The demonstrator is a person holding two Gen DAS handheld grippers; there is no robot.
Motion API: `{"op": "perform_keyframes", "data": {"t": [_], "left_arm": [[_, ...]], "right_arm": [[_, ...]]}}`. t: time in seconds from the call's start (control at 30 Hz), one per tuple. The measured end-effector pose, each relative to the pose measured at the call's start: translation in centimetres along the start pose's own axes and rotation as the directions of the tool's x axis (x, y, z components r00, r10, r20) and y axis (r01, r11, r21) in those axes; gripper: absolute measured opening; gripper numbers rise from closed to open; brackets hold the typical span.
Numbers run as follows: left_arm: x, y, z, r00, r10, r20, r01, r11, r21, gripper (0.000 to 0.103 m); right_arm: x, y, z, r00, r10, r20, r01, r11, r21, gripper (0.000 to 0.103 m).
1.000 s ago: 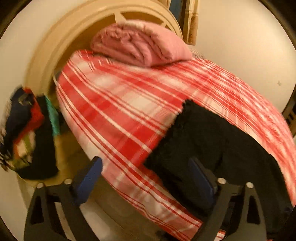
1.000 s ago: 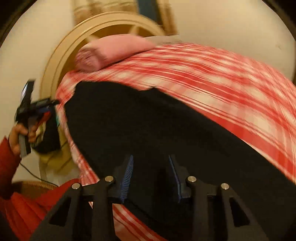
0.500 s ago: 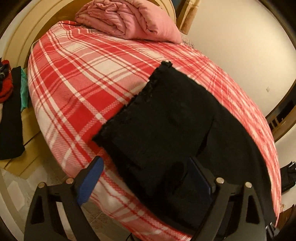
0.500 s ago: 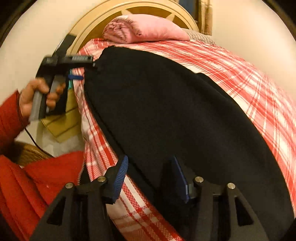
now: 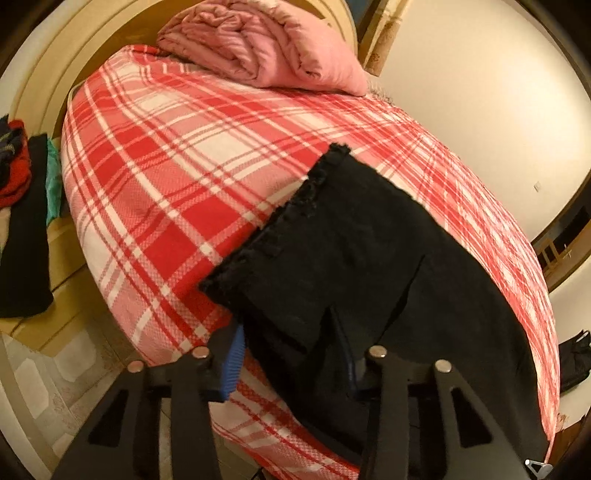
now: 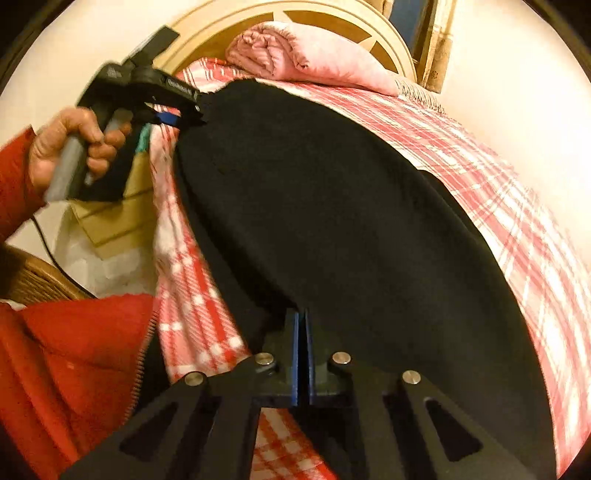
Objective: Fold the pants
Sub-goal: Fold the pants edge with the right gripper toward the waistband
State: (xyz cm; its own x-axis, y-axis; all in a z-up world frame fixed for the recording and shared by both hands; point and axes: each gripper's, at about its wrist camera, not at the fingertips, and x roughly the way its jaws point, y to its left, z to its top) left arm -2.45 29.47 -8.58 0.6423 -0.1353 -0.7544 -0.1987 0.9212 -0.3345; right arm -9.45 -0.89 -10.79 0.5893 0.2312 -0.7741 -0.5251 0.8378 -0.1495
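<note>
Your black pants (image 5: 362,266) lie folded on a bed covered with a red-and-white plaid blanket (image 5: 173,177), along the blanket's near edge. One folded layer with a rough fringed edge sits on top of a wider black layer beneath it.

One rolled pink quilt (image 5: 266,48) rests at the far end of the blanket, well apart from the pants, against a curved cream headboard (image 6: 332,26). Beside the blanket's left edge, on a low wooden ledge, sits one pile of clothes (image 5: 22,206) in black, red and teal. A pale wall (image 5: 480,96) rises behind the blanket on its right side, and pale patterned floor shows below its near corner.

Your left gripper (image 5: 291,354) sits at the near edge of the pants; its two blue-padded fingers stand apart, with a fold of black cloth between them, and you cannot tell whether they pinch it. Your right gripper (image 6: 302,354) has its two blue pads pressed together on the near edge of the pants. In the right wrist view, your left hand (image 6: 70,147), in a red sleeve, holds its gripper at the pants' far corner
</note>
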Motion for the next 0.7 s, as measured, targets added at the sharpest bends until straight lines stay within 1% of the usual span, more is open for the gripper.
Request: {"op": "perform_keyframes", "data": {"t": [0.03, 0.07, 0.13, 0.17, 0.23, 0.3, 0.33, 0.4, 0.43, 0.47, 0.5, 0.53, 0.57, 0.6, 0.63, 0.67, 0.7], "left_arm": [[-0.2, -0.2, 0.1, 1.000, -0.005, 0.002, 0.005, 1.000, 0.008, 0.036], [-0.2, -0.2, 0.2, 1.000, -0.007, 0.002, 0.007, 1.000, 0.011, 0.034], [-0.4, -0.1, 0.4, 1.000, -0.011, 0.004, 0.011, 1.000, 0.001, 0.032], [-0.5, 0.1, 0.5, 1.000, -0.011, 0.008, 0.011, 1.000, -0.006, 0.020], [-0.6, 0.4, 0.5, 1.000, 0.011, 0.017, -0.010, 1.000, -0.004, 0.020], [-0.5, 0.9, 0.5, 1.000, 0.009, 0.013, -0.009, 1.000, -0.012, 0.020], [-0.3, 0.9, 0.5, 1.000, 0.016, 0.009, -0.016, 1.000, -0.006, 0.020], [-0.2, 0.7, 0.4, 0.999, 0.037, 0.008, -0.037, 0.999, 0.004, 0.023], [-0.2, 0.6, 0.4, 0.999, 0.049, 0.007, -0.049, 0.999, 0.007, 0.027], [-0.4, 0.5, 0.4, 0.998, 0.070, 0.010, -0.070, 0.997, 0.010, 0.033], [-0.7, 0.4, 0.5, 0.995, 0.094, 0.016, -0.094, 0.995, 0.013, 0.037], [-1.1, 0.4, 0.6, 0.992, 0.124, 0.032, -0.125, 0.992, 0.020, 0.044], [-2.0, 0.0, 0.8, 0.981, 0.183, 0.070, -0.186, 0.982, 0.040, 0.053], [-2.8, -0.4, 0.8, 0.964, 0.238, 0.121, -0.247, 0.967, 0.058, 0.054], [-3.4, -0.8, 0.8, 0.948, 0.273, 0.161, -0.287, 0.955, 0.072, 0.057], [-4.1, -1.4, 0.9, 0.928, 0.307, 0.211, -0.332, 0.939, 0.093, 0.060], [-4.8, -2.5, 1.1, 0.915, 0.310, 0.259, -0.350, 0.928, 0.126, 0.061]], "right_arm": [[-0.5, -0.1, 0.1, 1.000, 0.018, 0.012, -0.018, 1.000, 0.002, 0.003], [-0.9, 0.1, 0.1, 0.999, 0.032, 0.020, -0.032, 0.999, -0.002, 0.003], [-1.5, 0.9, 0.2, 0.999, 0.043, 0.027, -0.042, 0.999, -0.024, 0.003], [-1.4, 1.3, 0.1, 0.998, 0.051, 0.022, -0.050, 0.998, -0.032, 0.003], [-0.6, 2.0, -0.2, 0.998, 0.069, 0.005, -0.069, 0.997, -0.041, 0.003], [0.6, 2.5, -0.6, 0.998, 0.064, -0.016, -0.064, 0.997, -0.046, 0.003], [1.2, 2.6, -0.9, 0.998, 0.061, -0.020, -0.062, 0.997, -0.045, 0.003], [1.2, 2.4, -1.0, 0.998, 0.065, 0.013, -0.065, 0.997, -0.035, 0.004], [0.9, 2.3, -0.9, 0.998, 0.068, 0.009, -0.067, 0.997, -0.030, 0.006], [0.6, 2.1, -0.7, 0.997, 0.075, -0.002, -0.075, 0.997, -0.022, 0.009], [-0.1, 1.6, -0.4, 0.995, 0.098, -0.003, -0.098, 0.995, 0.002, 0.011], [-0.9, 0.9, -0.2, 0.992, 0.126, 0.019, -0.126, 0.992, 0.030, 0.011], [-1.9, 0.0, 0.0, 0.986, 0.158, 0.061, -0.162, 0.985, 0.064, 0.011], [-3.2, -1.0, 0.2, 0.975, 0.187, 0.118, -0.200, 0.975, 0.103, 0.011], [-4.3, -2.4, 0.5, 0.964, 0.195, 0.178, -0.222, 0.964, 0.148, 0.012], [-5.2, -4.0, 0.7, 0.957, 0.176, 0.229, -0.223, 0.955, 0.196, 0.015], [-5.6, -5.6, 0.9, 0.955, 0.134, 0.264, -0.200, 0.949, 0.242, 0.015]]}}
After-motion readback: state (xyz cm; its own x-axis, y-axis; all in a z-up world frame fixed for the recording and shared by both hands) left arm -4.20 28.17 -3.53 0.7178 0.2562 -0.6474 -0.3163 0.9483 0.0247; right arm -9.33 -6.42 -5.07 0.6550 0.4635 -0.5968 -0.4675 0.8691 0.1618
